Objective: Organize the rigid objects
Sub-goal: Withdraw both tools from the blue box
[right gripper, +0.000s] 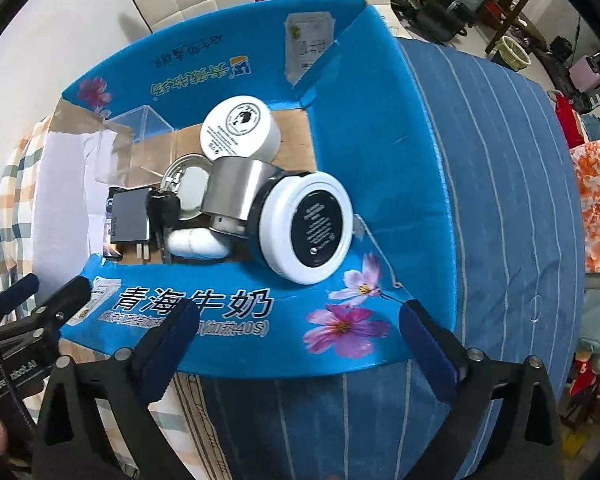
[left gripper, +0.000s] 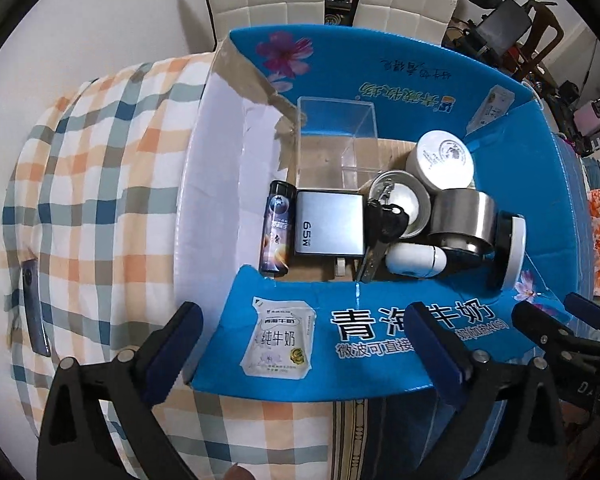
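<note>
We hold both grippers over the near flap of the blue milk carton [left gripper: 380, 336], the left gripper [left gripper: 304, 344] and the right gripper [right gripper: 300, 336] each with jaws spread wide and nothing between them. Inside the carton lie a grey charger [left gripper: 329, 222], a dark lighter [left gripper: 277, 228] at its left, a steel cup [right gripper: 236, 190], a white jar [right gripper: 240, 128] at the far side, a black-lidded jar [right gripper: 306, 226] at the right, and what seems a key bunch [left gripper: 386, 216].

Blue carton [left gripper: 380, 344], pink flowers printed. Inside: silver charger [left gripper: 329, 222], white jar [left gripper: 440, 160], steel cup [left gripper: 462, 216]. Left of carton, orange-blue checked cloth [left gripper: 100, 184]; right, blue white-striped cloth [right gripper: 500, 184].
</note>
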A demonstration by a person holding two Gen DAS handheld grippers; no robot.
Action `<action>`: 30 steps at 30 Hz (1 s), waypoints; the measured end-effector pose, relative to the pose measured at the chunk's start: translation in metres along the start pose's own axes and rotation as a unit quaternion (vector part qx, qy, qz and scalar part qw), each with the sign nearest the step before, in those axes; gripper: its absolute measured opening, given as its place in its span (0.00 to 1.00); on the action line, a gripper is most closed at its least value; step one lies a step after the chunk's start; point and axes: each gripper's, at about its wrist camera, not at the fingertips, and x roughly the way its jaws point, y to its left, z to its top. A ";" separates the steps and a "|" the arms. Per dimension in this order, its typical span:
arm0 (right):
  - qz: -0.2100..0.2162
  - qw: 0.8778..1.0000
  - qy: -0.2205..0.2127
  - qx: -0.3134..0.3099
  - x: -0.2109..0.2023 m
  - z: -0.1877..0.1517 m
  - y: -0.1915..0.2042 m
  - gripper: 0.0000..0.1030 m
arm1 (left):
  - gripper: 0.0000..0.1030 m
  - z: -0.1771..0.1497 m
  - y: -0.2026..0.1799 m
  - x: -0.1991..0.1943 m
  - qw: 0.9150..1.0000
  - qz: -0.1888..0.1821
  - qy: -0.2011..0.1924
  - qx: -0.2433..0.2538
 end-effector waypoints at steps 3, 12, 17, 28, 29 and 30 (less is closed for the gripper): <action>0.006 1.000 0.005 0.004 -0.003 -0.001 -0.005 0.99 | 1.00 0.001 -0.004 -0.005 1.000 0.004 -0.005 0.002; 0.020 1.000 -0.013 0.006 -0.028 -0.003 -0.011 0.99 | 1.00 -0.001 -0.021 -0.050 0.999 0.010 -0.031 0.018; 0.040 0.998 -0.042 0.009 -0.076 -0.010 -0.018 0.99 | 1.00 -0.007 -0.031 -0.099 0.997 0.015 -0.065 0.023; 0.073 0.986 -0.148 -0.002 -0.233 -0.048 -0.029 0.99 | 1.00 -0.039 -0.041 -0.246 0.984 -0.001 -0.178 -0.004; 0.074 0.984 -0.159 -0.005 -0.247 -0.053 -0.030 0.99 | 1.00 -0.041 -0.041 -0.255 0.983 -0.003 -0.183 -0.006; 0.076 0.982 -0.171 -0.008 -0.262 -0.057 -0.030 0.99 | 1.00 -0.045 -0.041 -0.265 0.982 -0.003 -0.190 -0.010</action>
